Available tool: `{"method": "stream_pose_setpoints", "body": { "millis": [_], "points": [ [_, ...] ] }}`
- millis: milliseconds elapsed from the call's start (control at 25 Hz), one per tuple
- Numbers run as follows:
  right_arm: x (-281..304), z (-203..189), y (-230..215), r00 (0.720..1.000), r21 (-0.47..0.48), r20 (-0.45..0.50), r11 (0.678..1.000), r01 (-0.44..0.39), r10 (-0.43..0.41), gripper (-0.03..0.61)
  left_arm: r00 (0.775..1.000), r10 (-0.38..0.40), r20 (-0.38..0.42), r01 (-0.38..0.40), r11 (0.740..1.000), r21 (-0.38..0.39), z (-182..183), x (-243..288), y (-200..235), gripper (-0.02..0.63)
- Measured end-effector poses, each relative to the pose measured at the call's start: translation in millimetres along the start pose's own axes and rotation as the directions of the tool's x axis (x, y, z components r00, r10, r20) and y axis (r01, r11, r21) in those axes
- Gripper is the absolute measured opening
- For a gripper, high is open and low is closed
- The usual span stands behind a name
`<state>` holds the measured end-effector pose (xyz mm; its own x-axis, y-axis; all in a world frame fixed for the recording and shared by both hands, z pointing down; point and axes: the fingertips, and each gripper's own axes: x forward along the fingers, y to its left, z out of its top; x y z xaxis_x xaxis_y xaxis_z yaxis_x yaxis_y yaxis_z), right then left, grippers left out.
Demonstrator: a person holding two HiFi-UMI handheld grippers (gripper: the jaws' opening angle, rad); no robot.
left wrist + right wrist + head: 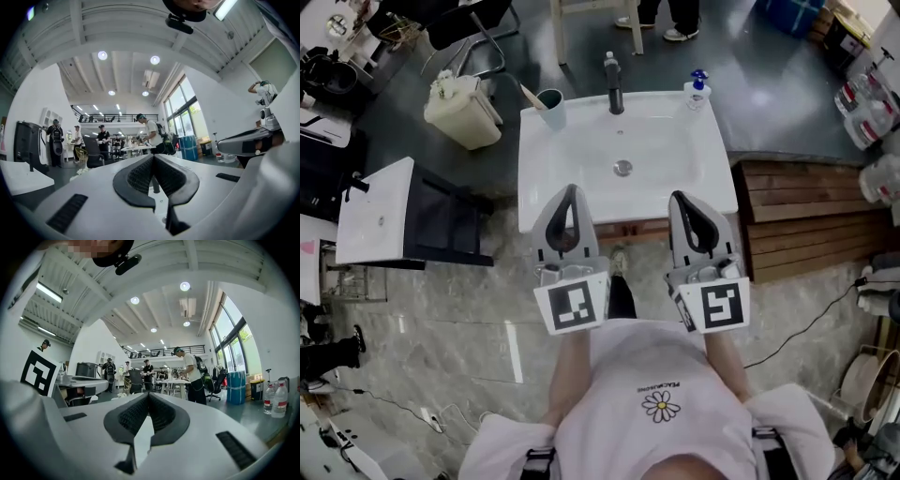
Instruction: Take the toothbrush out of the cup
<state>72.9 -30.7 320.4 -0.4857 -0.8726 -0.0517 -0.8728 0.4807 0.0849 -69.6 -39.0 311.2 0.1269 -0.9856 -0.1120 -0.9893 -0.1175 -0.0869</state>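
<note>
A teal cup (552, 109) stands on the back left corner of the white sink (675, 178), and a toothbrush (532, 96) leans out of it to the left. My left gripper (571, 190) hovers over the sink's front edge, well short of the cup, with its jaws shut and empty. To its right, my right gripper (679, 198) is level with it, also shut and empty. In the left gripper view the gripper (153, 156) has its pads meeting at the tip. The right gripper view shows the gripper (148, 393) closed the same way. Neither gripper view shows the cup.
A dark faucet (613, 86) stands at the sink's back middle and a soap bottle (697, 91) at its back right. A white bin (464, 111) and a second basin (380, 211) are to the left, a wooden platform (806, 216) to the right. People (190, 376) stand far behind.
</note>
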Motion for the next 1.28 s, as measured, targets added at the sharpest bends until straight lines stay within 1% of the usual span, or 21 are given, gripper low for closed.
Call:
{"method": "stream_pose_setpoints", "body": {
  "millis": [120, 240, 360, 480, 600, 760, 840, 1040, 1280],
  "points": [
    [54, 11, -1, 1.000, -0.014, 0.015, 1.000, -0.009, 0.009, 0.012, 1.000, 0.000, 0.026, 0.000, 1.000, -0.014, 5, 45, 26, 0.015],
    [104, 18, -1, 1.000, -0.021, 0.023, 1.000, -0.007, 0.008, 0.012, 0.999, -0.018, 0.041, 0.019, 0.999, -0.029, 6, 85, 48, 0.015],
    [150, 22, 6, 1.000, -0.031, 0.025, 0.999, -0.014, 0.015, 0.012, 0.998, -0.039, 0.039, 0.041, 0.998, -0.055, 1, 121, 71, 0.015],
    [181, 23, 13, 0.999, -0.032, 0.019, 0.999, -0.027, 0.027, 0.012, 0.999, -0.044, 0.026, 0.046, 0.997, -0.067, -6, 148, 90, 0.015],
    [197, 17, 10, 1.000, -0.033, -0.024, 0.999, -0.020, 0.020, 0.012, 0.999, -0.048, 0.013, 0.049, 0.996, -0.080, -12, 167, 98, 0.015],
    [203, 3, -4, 0.998, -0.026, -0.064, 1.000, 0.002, -0.004, 0.012, 0.998, -0.058, -0.013, 0.057, 0.994, -0.090, -24, 177, 94, 0.015],
    [207, 2, -13, 0.998, -0.027, -0.059, 1.000, -0.002, 0.000, 0.012, 0.998, -0.058, -0.011, 0.057, 0.995, -0.080, -24, 183, 90, 0.015],
    [223, 10, -21, 1.000, -0.030, -0.002, 0.999, -0.030, 0.030, 0.012, 0.999, -0.031, 0.039, 0.034, 0.997, -0.063, -7, 194, 89, 0.015],
    [236, 11, -26, 0.998, -0.033, 0.019, 0.998, -0.053, 0.054, 0.012, 0.998, -0.017, 0.055, 0.019, 0.999, -0.034, 4, 200, 87, 0.015]
  ]
}}
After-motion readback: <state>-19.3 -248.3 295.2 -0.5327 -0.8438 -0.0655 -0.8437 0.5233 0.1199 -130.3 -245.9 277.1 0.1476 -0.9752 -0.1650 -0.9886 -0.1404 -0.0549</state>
